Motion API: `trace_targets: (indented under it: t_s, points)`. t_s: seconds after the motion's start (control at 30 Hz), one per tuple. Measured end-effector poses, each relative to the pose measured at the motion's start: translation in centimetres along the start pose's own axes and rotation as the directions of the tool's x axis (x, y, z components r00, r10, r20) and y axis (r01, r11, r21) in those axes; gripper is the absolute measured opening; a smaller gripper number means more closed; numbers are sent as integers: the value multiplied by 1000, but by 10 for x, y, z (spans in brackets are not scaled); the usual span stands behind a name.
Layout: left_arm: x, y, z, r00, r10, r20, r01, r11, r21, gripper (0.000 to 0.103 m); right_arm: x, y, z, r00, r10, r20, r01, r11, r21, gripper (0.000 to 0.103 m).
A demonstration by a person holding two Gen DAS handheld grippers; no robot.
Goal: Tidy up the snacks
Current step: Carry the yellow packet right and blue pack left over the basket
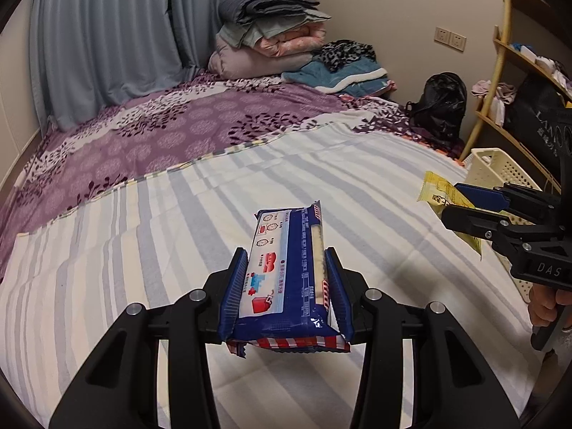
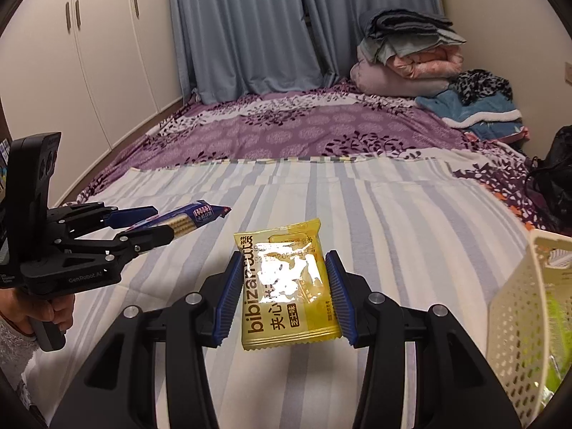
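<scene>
My left gripper [image 1: 286, 286] clamps the blue pack [image 1: 289, 275], right gripper [image 2: 284, 289] the yellow pouch [image 2: 286, 286], near the basket [image 2: 518, 304]; both are light and crushable, so I grip their sides gently.

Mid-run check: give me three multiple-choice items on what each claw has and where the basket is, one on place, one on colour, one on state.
1. The cream basket sits:
A. on the right edge of the bed
B. on the quilt pile
C. by the wardrobe

2. The packet in the right claw is:
A. green
B. yellow
C. red

3. The left claw is:
A. open, empty
B. out of view
C. shut on the blue cracker pack

Answers: 1 A, it stands on the striped sheet at the right. 2 B, the yellow packet sits between the pads. 3 C, both pads press its sides.
</scene>
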State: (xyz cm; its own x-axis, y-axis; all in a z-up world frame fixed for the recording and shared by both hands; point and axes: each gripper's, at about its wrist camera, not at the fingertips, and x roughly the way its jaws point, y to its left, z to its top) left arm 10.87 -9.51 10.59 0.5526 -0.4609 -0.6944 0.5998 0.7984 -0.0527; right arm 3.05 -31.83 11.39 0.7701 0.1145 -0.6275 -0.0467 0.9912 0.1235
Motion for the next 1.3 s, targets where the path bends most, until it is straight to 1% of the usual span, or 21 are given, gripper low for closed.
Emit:
trace_targets:
  t_s: [0.17, 0.37, 0.7, 0.87, 1.0, 1.13, 1.3]
  points:
    - [-16, -30, 6, 999, -20, 25, 19, 999, 41, 45, -33, -14, -8, 999, -26, 44, 25, 999, 28, 47]
    - [-28, -70, 12, 997, -58, 46, 53, 994, 97, 45, -72, -40, -20, 994, -74, 86, 67, 995, 78, 47]
    - [-35, -130, 16, 991, -127, 52, 118, 980, 162, 45, -128, -87, -51, 976, -179, 128, 155, 972, 174, 47]
    - [-36, -159, 17, 984, -173, 46, 162, 969, 187, 45, -147, -115, -72, 959, -259, 114, 225, 944, 243, 47]
    - [-32, -185, 19, 975, -219, 39, 207, 957, 203, 45, -162, -144, -90, 941, -326, 86, 286, 908, 306, 47]
    - [-30, -212, 23, 965, -261, 34, 247, 942, 226, 45, -171, -163, -103, 928, -366, 69, 323, 883, 340, 47]
    - [-30, -243, 29, 952, -306, 26, 289, 921, 262, 45, -177, -181, -114, 918, -393, 47, 350, 861, 369, 47]
